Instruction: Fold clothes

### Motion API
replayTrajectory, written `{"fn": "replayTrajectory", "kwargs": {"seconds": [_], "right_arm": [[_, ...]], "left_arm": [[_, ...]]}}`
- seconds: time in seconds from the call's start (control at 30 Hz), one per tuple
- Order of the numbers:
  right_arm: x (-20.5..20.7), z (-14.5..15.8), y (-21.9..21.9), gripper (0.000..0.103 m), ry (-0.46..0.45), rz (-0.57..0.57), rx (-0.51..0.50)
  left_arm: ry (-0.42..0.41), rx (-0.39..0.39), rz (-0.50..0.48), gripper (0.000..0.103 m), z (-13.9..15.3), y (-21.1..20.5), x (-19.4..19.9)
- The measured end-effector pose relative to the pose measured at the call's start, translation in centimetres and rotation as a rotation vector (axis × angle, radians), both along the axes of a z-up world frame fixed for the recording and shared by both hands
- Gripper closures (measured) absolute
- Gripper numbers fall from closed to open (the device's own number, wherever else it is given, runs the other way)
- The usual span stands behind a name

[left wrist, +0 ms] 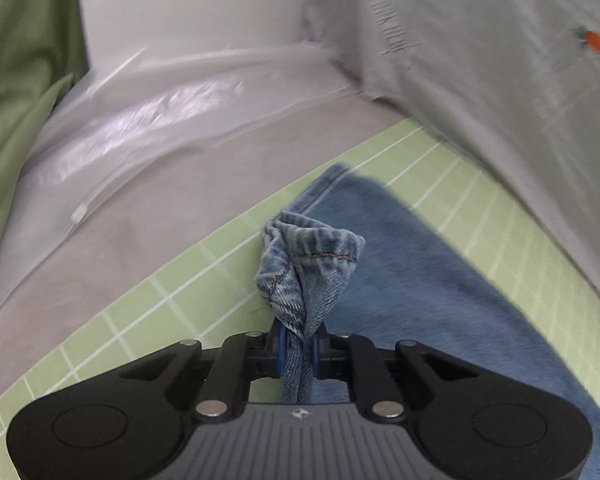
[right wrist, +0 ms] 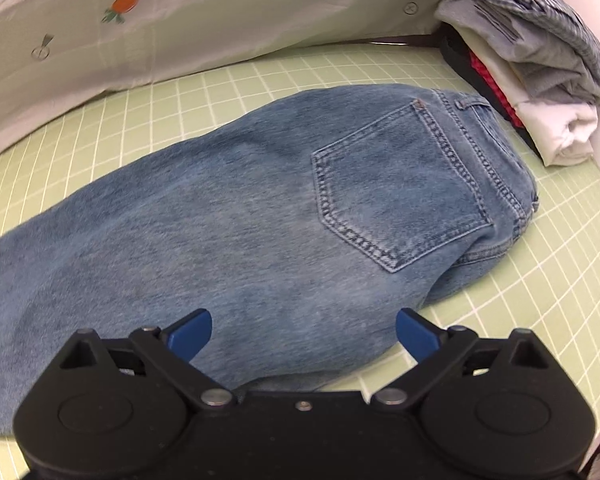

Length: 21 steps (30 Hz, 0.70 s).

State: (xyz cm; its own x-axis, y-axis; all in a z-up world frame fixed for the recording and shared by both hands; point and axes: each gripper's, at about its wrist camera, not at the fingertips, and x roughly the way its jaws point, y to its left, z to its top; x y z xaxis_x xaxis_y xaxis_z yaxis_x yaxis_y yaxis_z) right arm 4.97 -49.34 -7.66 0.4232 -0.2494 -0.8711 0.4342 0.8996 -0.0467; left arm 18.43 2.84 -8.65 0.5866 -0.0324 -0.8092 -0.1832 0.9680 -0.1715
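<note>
A: We start with the faded blue denim jeans (right wrist: 260, 216). In the right wrist view they lie flat across the middle of the frame on the pale green cutting mat with white grid lines (right wrist: 500, 340), back pocket facing up, waistband toward the upper right, leg running off to the lower left.

B: And in the left wrist view we see a bunched hem of those jeans (left wrist: 308, 264) at the centre, raised off the mat (left wrist: 140, 320). Our left gripper (left wrist: 298, 350) has its blue pads pressed together on that twist of denim; the rest of the leg trails to the lower right.

A: Our right gripper (right wrist: 303, 332) sits at the bottom of its frame with the fingers (right wrist: 190, 334) spread wide above the denim, pinching nothing. Whether a pad touches the cloth we cannot tell.

B: Beyond the jeans, at the upper right of the right view, we have a stack of folded clothes (right wrist: 540, 60), a checked blue shirt on top.

A: A white cloth with orange carrot prints (right wrist: 180, 32) runs along the top left there, beside the mat.

B: In the left view, crinkled clear plastic sheeting (left wrist: 148, 120) lies past the grey desk (left wrist: 160, 200), and green fabric (left wrist: 16, 80) hangs at the left edge.
</note>
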Motion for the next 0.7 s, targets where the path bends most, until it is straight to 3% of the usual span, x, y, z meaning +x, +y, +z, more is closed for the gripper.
{"fn": "replayTrajectory", "kwargs": {"seconds": [0.17,0.3,0.4,0.53,0.7], "right_arm": [[-0.7,-0.2,-2.6,0.003,-0.036,-0.052,0.042],[-1.9,0.3,-4.7,0.003,-0.084,-0.052,0.060],[-2.9,0.3,-6.6,0.003,-0.097,-0.059,0.070],[-4.2,-0.3,-8.9,0.003,-0.099,-0.084,0.097],[-4.7,-1.2,-11.4,0.003,-0.101,-0.099,0.129]], "left_arm": [[-0.100,0.048,-0.175,0.095,4.0,-6.5,-1.5],[-0.132,0.064,-0.342,0.095,5.0,-13.2,-3.9],[-0.102,0.059,-0.432,0.095,3.8,-17.6,-6.1],[0.012,0.078,-0.528,0.089,0.8,-21.9,-9.0],[0.115,0.052,-0.541,0.081,-0.9,-23.0,-11.4]]}}
